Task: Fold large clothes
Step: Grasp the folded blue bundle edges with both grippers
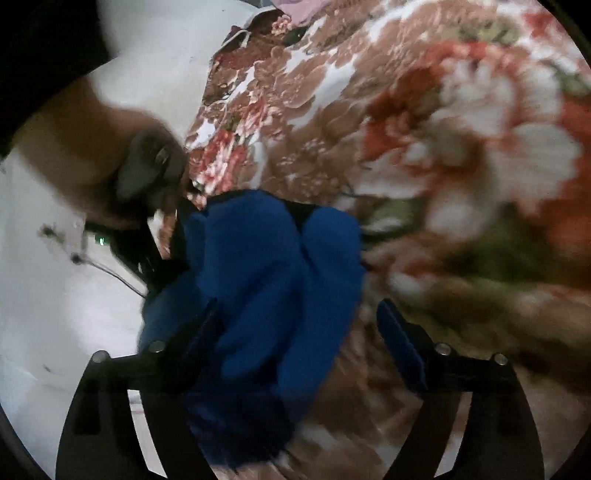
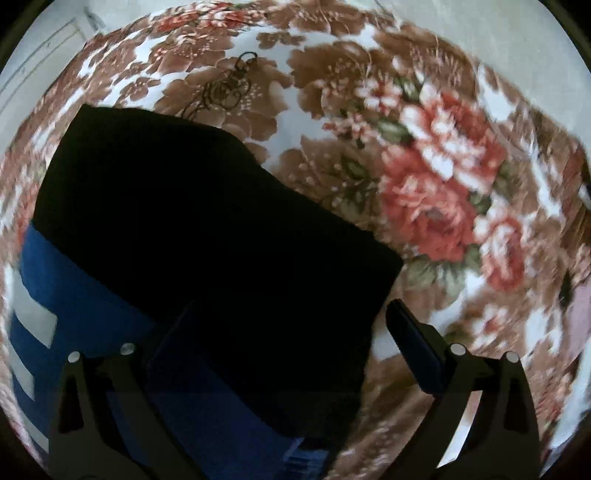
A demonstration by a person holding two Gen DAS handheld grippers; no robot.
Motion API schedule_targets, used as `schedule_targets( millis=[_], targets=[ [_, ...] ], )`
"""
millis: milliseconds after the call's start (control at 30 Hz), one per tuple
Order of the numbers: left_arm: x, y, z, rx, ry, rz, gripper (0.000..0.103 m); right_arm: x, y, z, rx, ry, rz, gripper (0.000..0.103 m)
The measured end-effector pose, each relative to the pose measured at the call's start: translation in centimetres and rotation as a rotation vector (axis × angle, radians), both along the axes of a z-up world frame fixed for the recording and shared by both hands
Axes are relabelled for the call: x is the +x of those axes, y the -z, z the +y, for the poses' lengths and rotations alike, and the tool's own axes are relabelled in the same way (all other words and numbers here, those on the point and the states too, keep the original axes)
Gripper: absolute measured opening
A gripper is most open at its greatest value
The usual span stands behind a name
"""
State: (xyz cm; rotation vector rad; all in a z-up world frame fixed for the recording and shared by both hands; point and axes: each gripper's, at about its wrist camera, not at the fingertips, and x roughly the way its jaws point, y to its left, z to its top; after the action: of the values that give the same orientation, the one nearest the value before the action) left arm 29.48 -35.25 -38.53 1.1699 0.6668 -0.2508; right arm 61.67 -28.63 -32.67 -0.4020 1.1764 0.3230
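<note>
1. A floral blanket (image 2: 424, 177) in brown, white and red spreads under everything; its far edge meets a pale floor (image 2: 480, 33) at the top of the right wrist view, with bare blanket open to the right of the garment.
2. The blue-and-black garment (image 2: 207, 229) lies on the blanket, its black part on top, a blue band with white stripes at its left edge. No readable label or writing shows.
3. In the left wrist view, bunched blue cloth (image 1: 258, 288) sits between the fingers of the left hand-held gripper (image 1: 299, 332), which stand wide apart.
4. The right hand-held gripper (image 2: 291, 332) is also spread wide, over the garment's near edge.
5. A dark key bunch or chain (image 2: 231, 86) lies beyond the garment.
</note>
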Motion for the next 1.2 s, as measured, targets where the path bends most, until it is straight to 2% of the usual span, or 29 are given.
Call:
schedule_targets(
  millis=[67,133,233,333,367,433,467,500,533,600,667,700,800,867,900,967,1000,1067,1200],
  targets=[
    [-1.4,-1.9,1.7,-0.068,-0.038,0.002,0.085,-0.3,-0.1,-0.4,-0.023,-0.006,-0.009,0.098],
    [-2.4,-3.9,4.0,-0.134,-0.078,-0.007,0.098,-0.5,0.1,-1.1,-0.055,0.003,-0.007,0.098],
    [-1.7,-8.0,9.4,-0.241,-0.154,-0.075,0.098,-0.5,0.5,-2.6,-0.032,0.049,0.043,0.098],
    [1.2,-11.9,15.1,-0.348,-0.228,-0.160,0.098,-0.5,0.5,-2.9,-0.016,0.087,0.072,0.098],
    [2.5,-12.7,16.6,-0.389,-0.247,-0.164,0.098,-0.6,0.4,-2.8,-0.022,0.086,0.066,0.098],
    [6.0,-13.3,18.8,-0.451,-0.256,-0.117,0.098,-0.8,0.3,-2.4,-0.039,0.083,0.055,0.098],
    [7.8,-13.3,19.4,-0.470,-0.239,-0.085,0.098,-0.9,0.2,-2.3,-0.044,0.086,0.052,0.098],
    [9.1,-12.9,19.3,-0.450,-0.221,-0.067,0.098,-1.0,-0.1,-2.3,-0.054,0.091,0.045,0.098],
    [10.2,-12.4,18.9,-0.413,-0.200,-0.067,0.097,-1.1,-0.4,-2.2,-0.065,0.095,0.037,0.098],
    [11.8,-9.9,17.5,-0.287,-0.148,-0.039,0.098,-1.8,-1.9,-1.8,-0.070,0.101,-0.006,0.098],
    [11.7,-8.1,16.4,-0.199,-0.091,-0.038,0.096,-2.5,-3.7,-1.3,-0.003,0.111,-0.022,0.098],
    [12.1,-7.8,16.3,-0.194,-0.081,-0.031,0.094,-2.8,-4.7,-0.9,0.071,0.120,-0.018,0.098],
    [12.6,-6.7,16.2,-0.277,-0.106,0.051,0.080,-3.0,-6.2,0.9,0.214,0.104,0.003,0.098],
    [12.6,-5.9,16.2,-0.298,-0.122,0.059,0.080,-2.7,-5.5,3.3,0.295,0.037,0.084,0.098],
    [12.7,-5.4,16.3,-0.303,-0.122,0.057,0.080,-2.5,-5.0,4.0,0.286,0.018,0.097,0.098],
    [13.3,-5.1,16.8,-0.356,-0.157,0.087,0.081,-2.3,-2.1,5.6,0.163,-0.009,0.078,0.098],
    [13.4,-4.8,17.0,-0.382,-0.176,0.105,0.081,-2.2,-1.2,5.7,0.144,-0.014,0.072,0.098],
    [13.7,-4.2,17.3,-0.408,-0.196,0.119,0.082,-2.2,0.1,5.4,0.134,-0.014,0.034,0.098],
    [14.9,-3.1,17.9,-0.463,-0.235,0.156,0.089,-3.3,1.1,4.6,0.010,-0.062,-0.090,0.098]
  ],
)
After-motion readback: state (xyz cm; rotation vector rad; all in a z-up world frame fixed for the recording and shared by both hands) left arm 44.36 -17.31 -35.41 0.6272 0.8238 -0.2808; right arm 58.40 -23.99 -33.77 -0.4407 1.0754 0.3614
